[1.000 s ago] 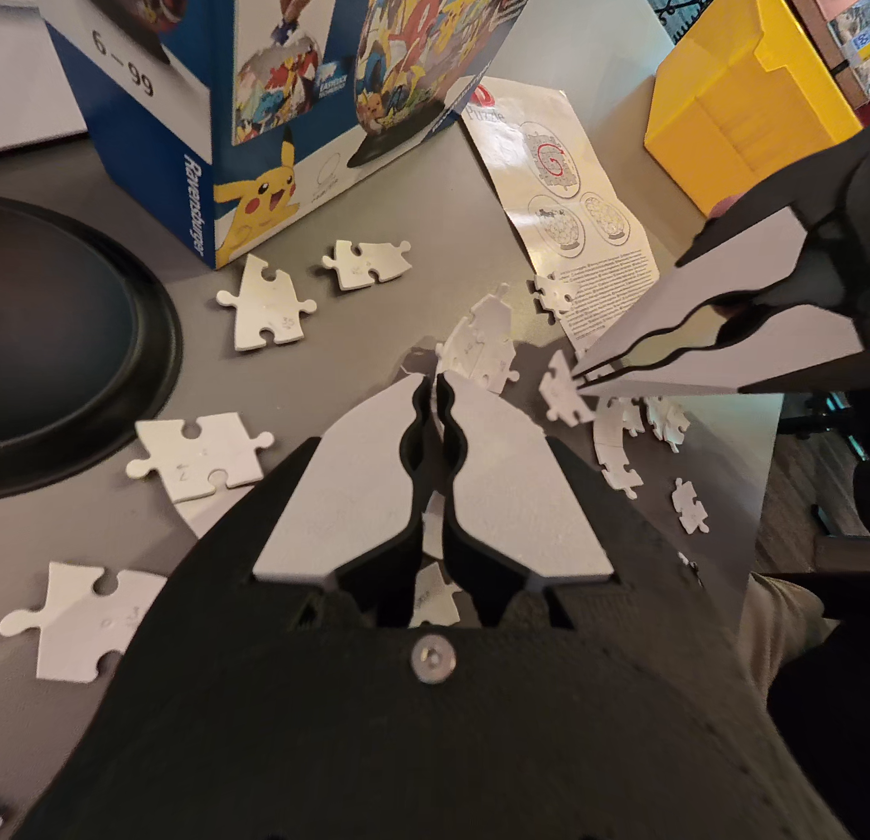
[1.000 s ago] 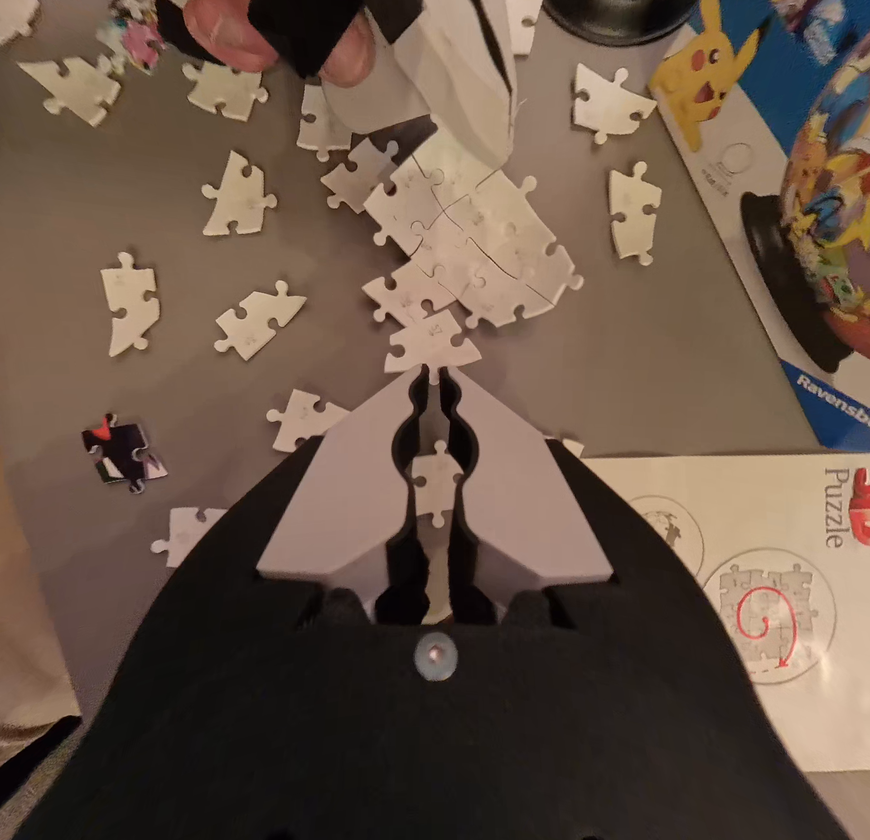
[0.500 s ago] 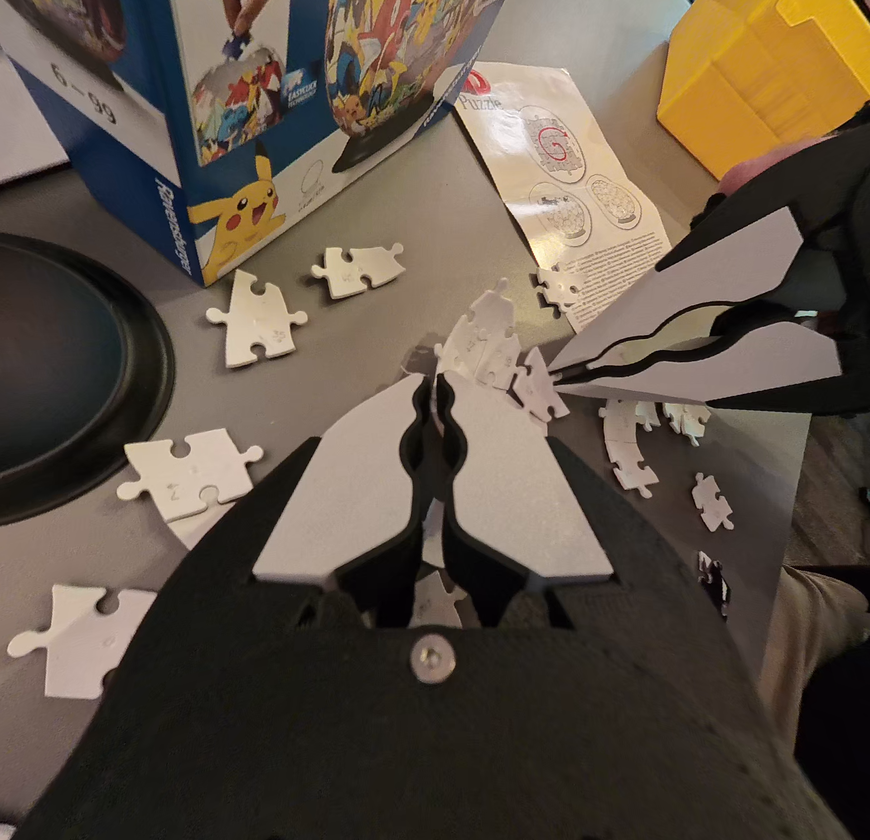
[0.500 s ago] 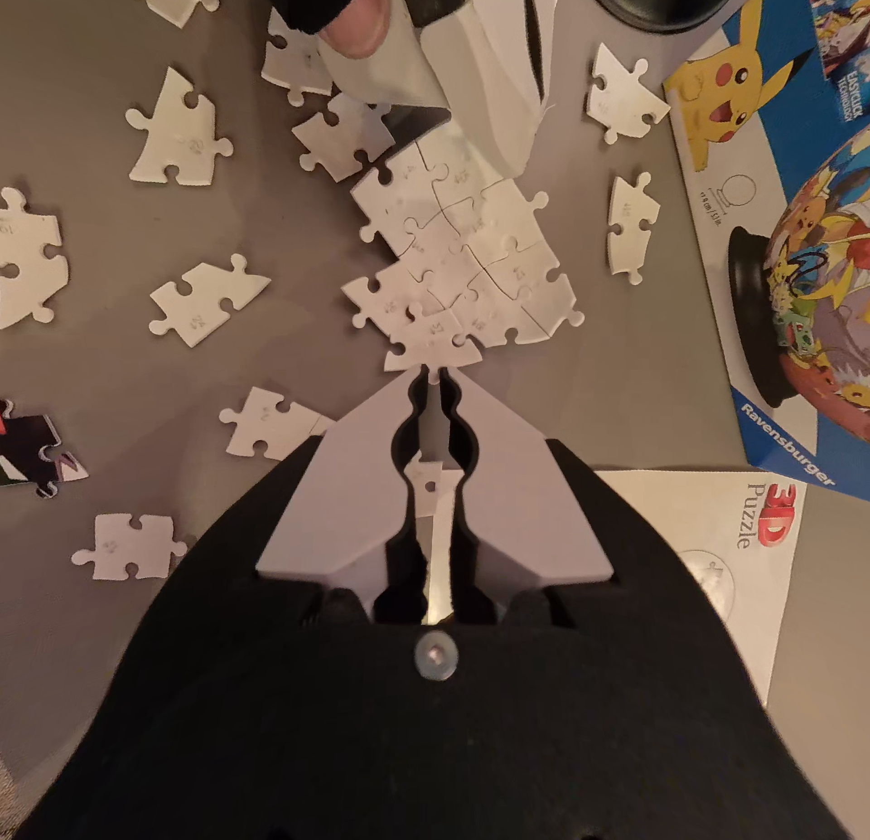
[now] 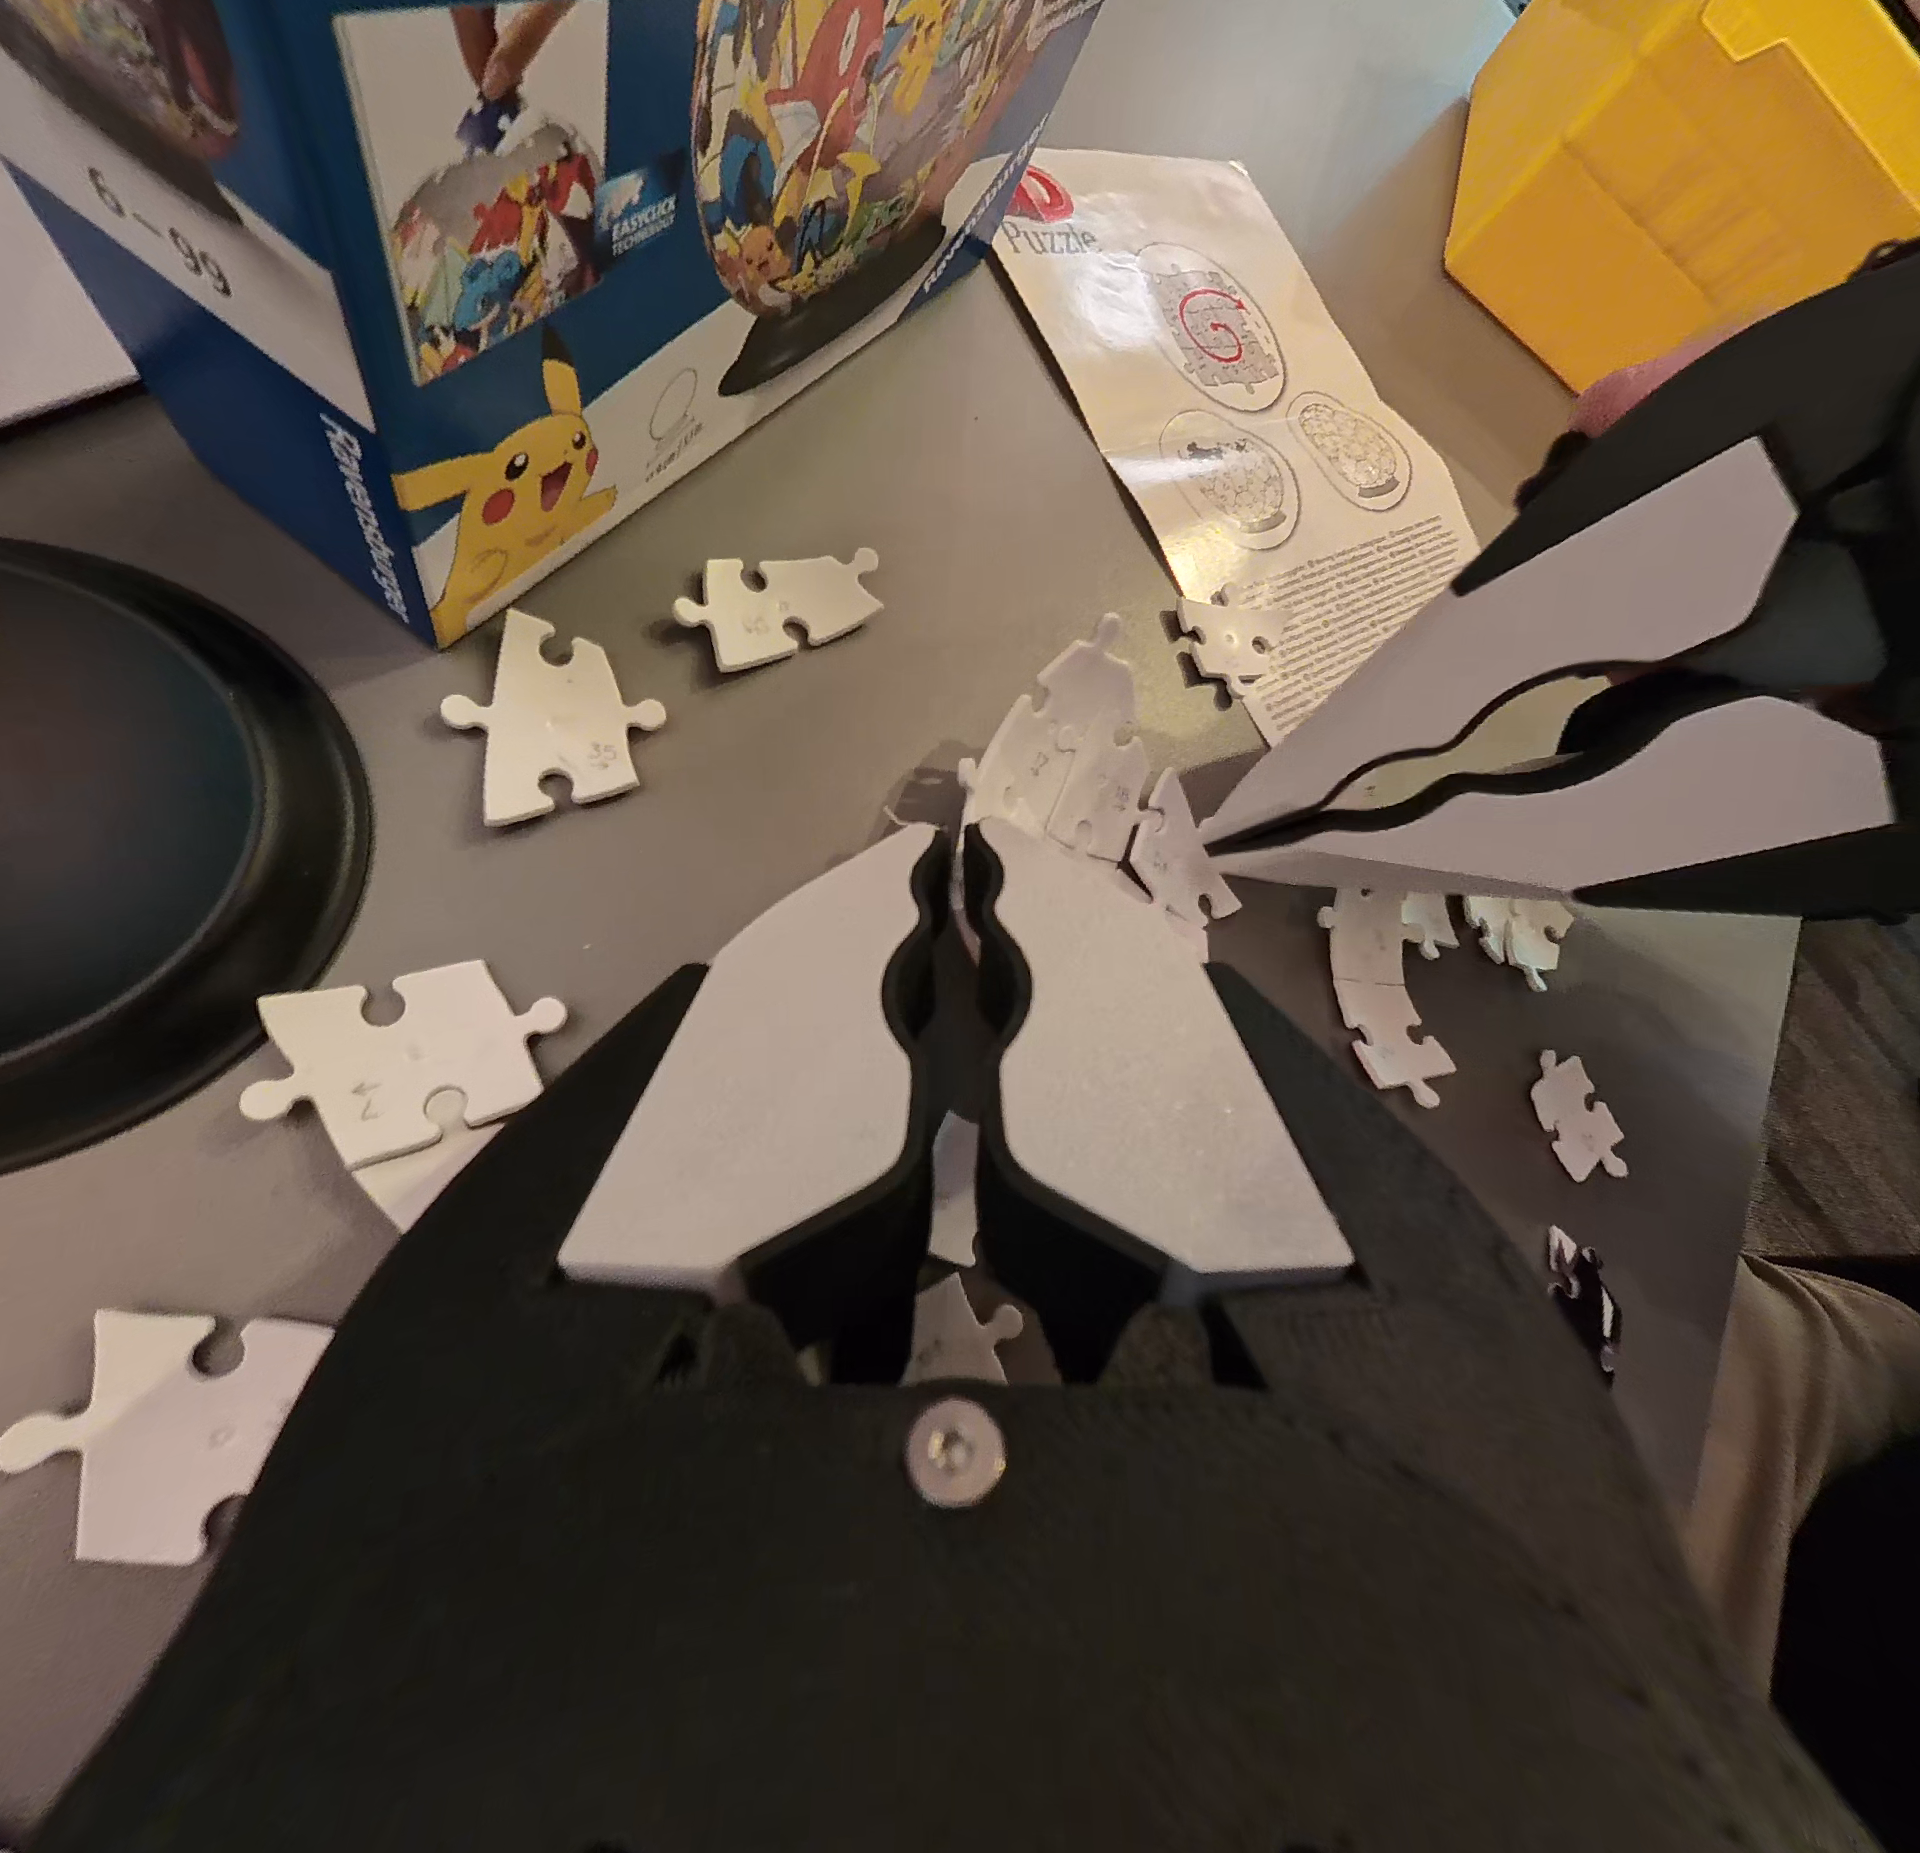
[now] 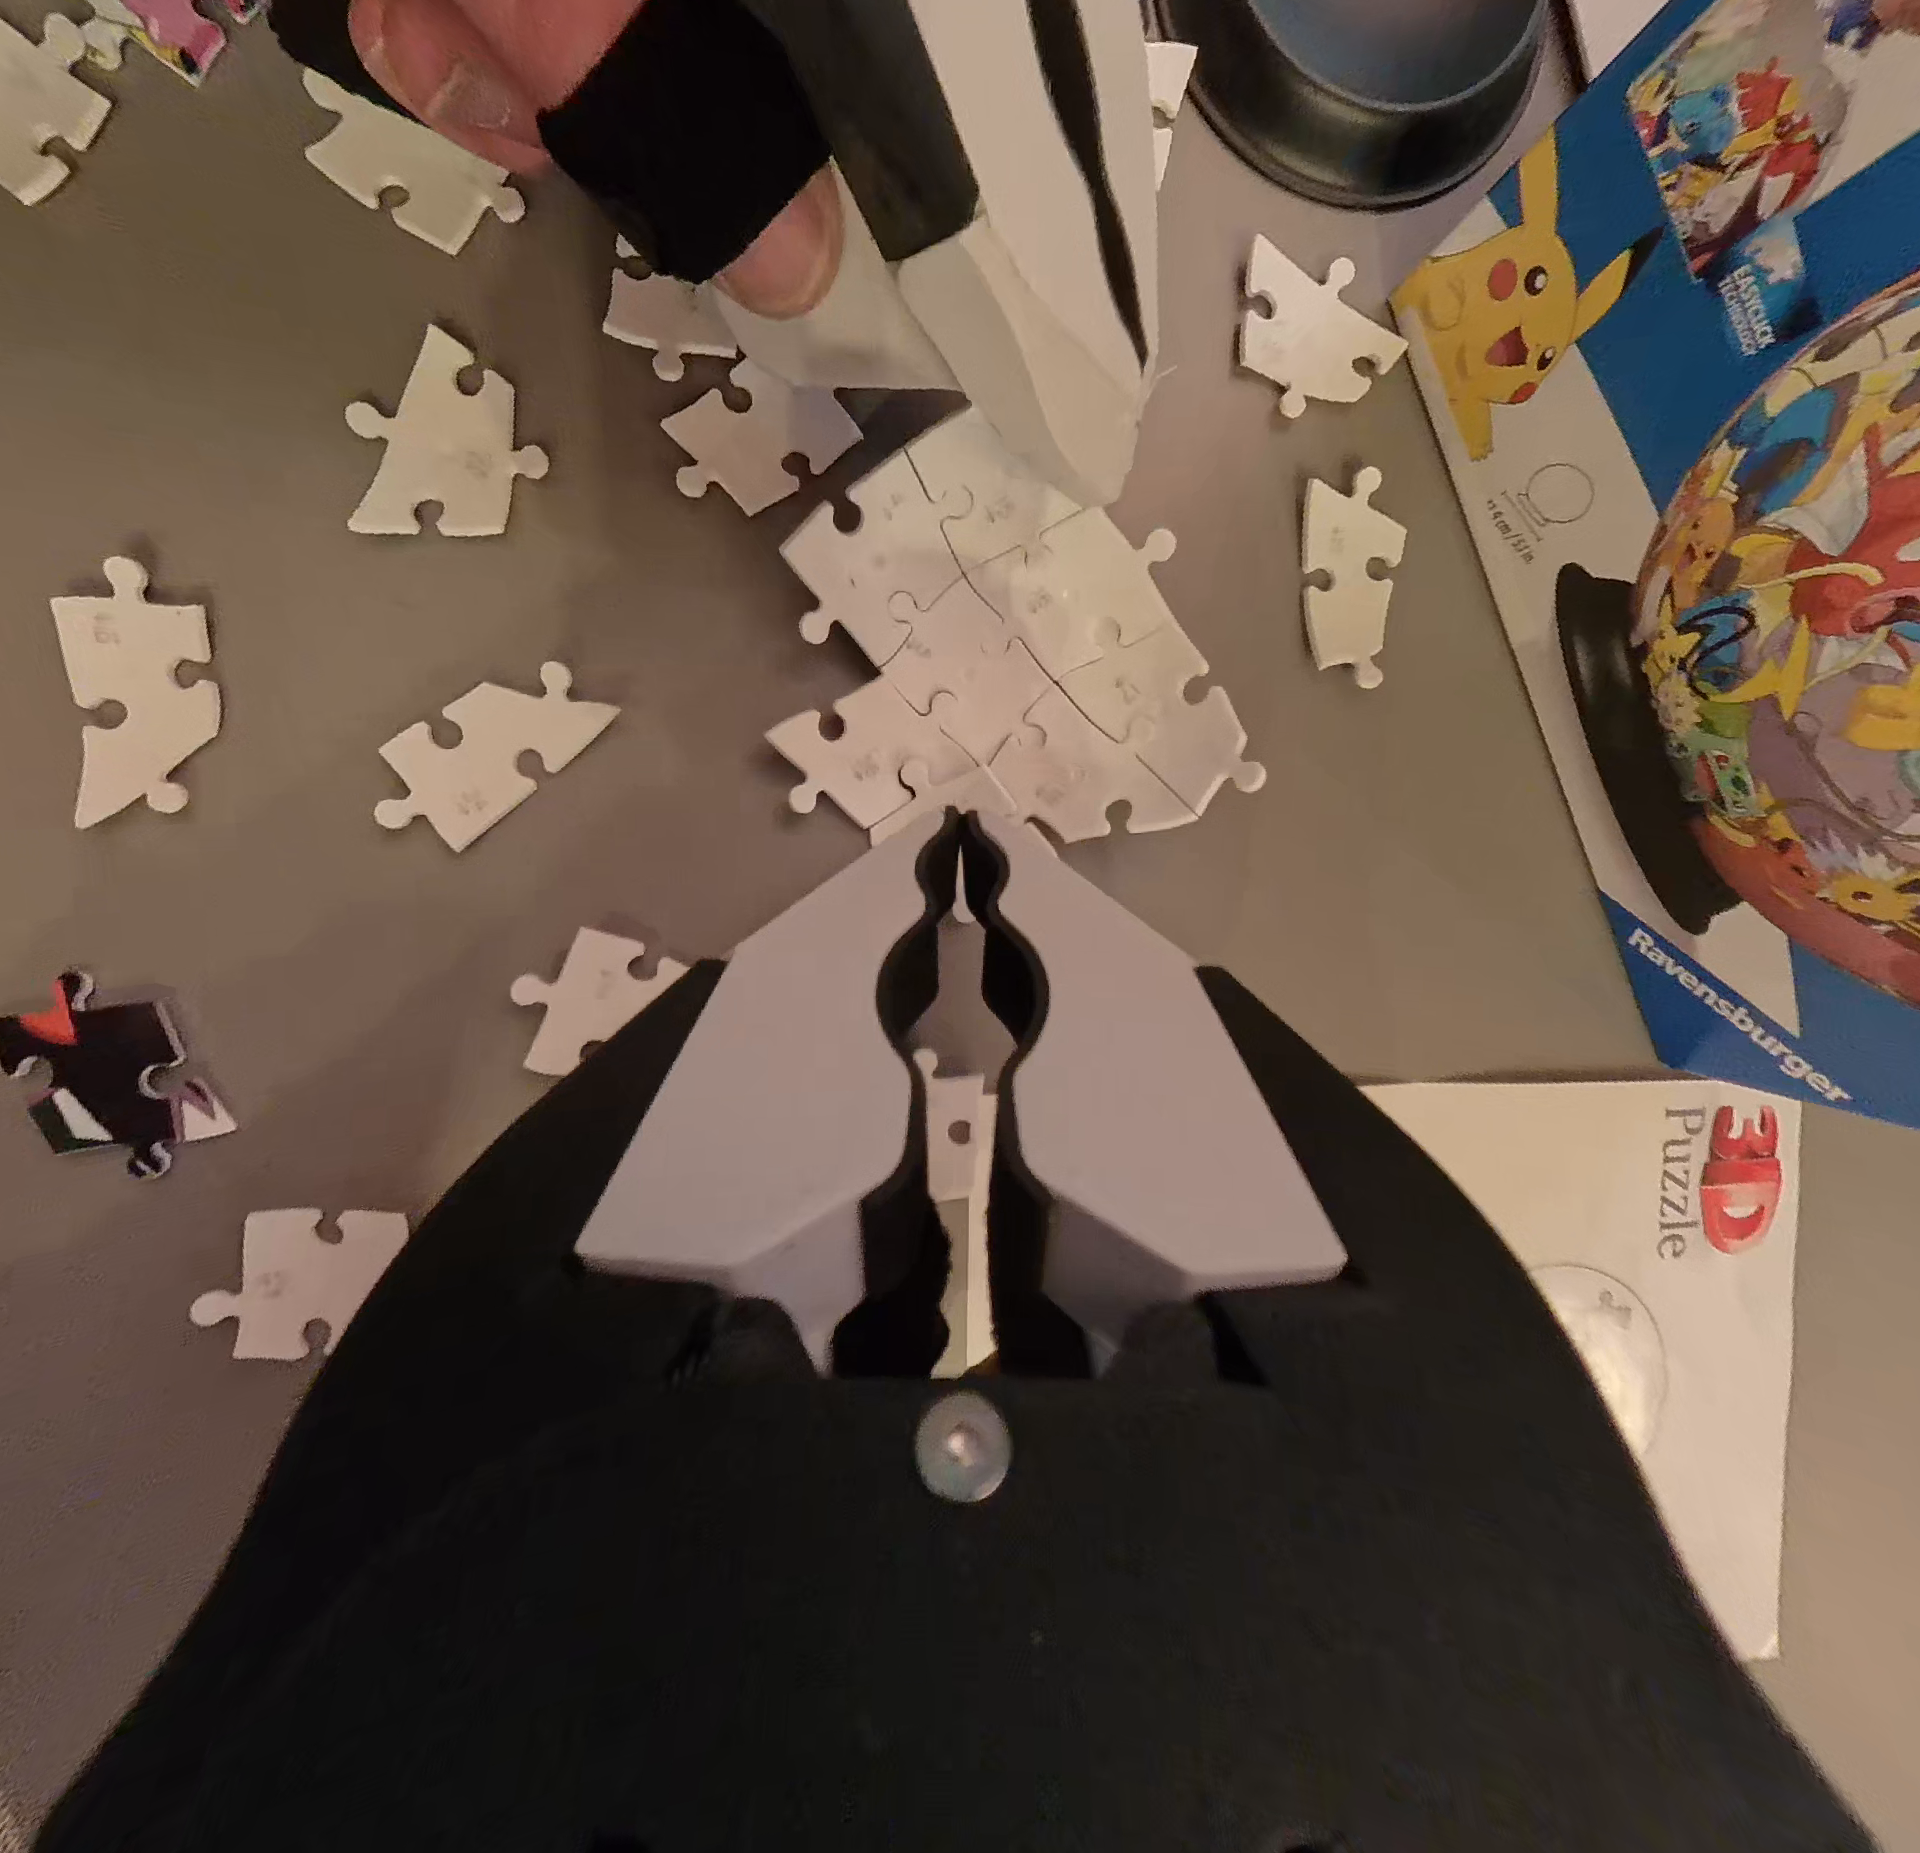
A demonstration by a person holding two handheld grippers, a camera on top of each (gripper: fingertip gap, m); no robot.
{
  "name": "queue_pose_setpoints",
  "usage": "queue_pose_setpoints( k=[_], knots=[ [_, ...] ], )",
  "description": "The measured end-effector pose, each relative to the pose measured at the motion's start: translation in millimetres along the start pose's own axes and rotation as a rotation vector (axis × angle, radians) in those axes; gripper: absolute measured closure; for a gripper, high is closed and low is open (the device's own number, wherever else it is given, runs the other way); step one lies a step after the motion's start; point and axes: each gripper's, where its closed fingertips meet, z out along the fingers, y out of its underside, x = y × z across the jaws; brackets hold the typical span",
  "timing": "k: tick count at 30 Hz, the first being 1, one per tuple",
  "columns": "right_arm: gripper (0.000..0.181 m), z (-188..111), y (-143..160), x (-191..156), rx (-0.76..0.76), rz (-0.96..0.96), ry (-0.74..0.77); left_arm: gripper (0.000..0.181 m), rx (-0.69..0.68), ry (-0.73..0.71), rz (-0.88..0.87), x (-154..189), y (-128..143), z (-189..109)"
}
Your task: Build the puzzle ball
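Note:
An assembled curved section of white puzzle pieces [image 6: 1018, 650] lies face down on the grey table; it also shows in the left wrist view [image 5: 1081, 764]. My left gripper [image 5: 954, 847] is shut on the section's far edge, and shows with a hand at the top of the right wrist view [image 6: 1081, 442]. My right gripper [image 6: 961, 829] is shut on a single white puzzle piece [image 5: 1179, 858] and holds it against the section's near edge. In the right wrist view the fingertips hide most of that piece. The right gripper enters the left wrist view from the right [image 5: 1216, 853].
Loose white pieces [image 6: 447, 442] [image 5: 561, 733] lie around, one colour side up [image 6: 104, 1065]. A black round stand [image 5: 156, 868], the blue puzzle box [image 5: 520, 245], an instruction sheet [image 5: 1247, 401] and a yellow bin [image 5: 1683, 141] stand behind. The table edge [image 5: 1766, 1076] is at the right. Left tips to right tips: about 6 cm.
My right gripper has carried the single piece forward from a small gap until it meets the assembled section's edge. My left gripper has kept its hold on the section.

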Motion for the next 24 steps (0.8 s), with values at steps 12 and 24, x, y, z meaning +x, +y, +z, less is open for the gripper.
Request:
queue_pose_setpoints(
  k=[12, 24],
  knots=[
    [0.181, 11.4, 2.2, 1.9, -0.006, 0.025, -0.001, 0.179, 0.017, 0.003, 0.005, 0.5, -1.3, 1.5],
    [0.181, 6.2, -5.1, 4.9, 0.030, 0.054, -0.009, 0.179, 0.037, -0.006, 0.012, -0.2, -3.4, 1.2]
  ],
)
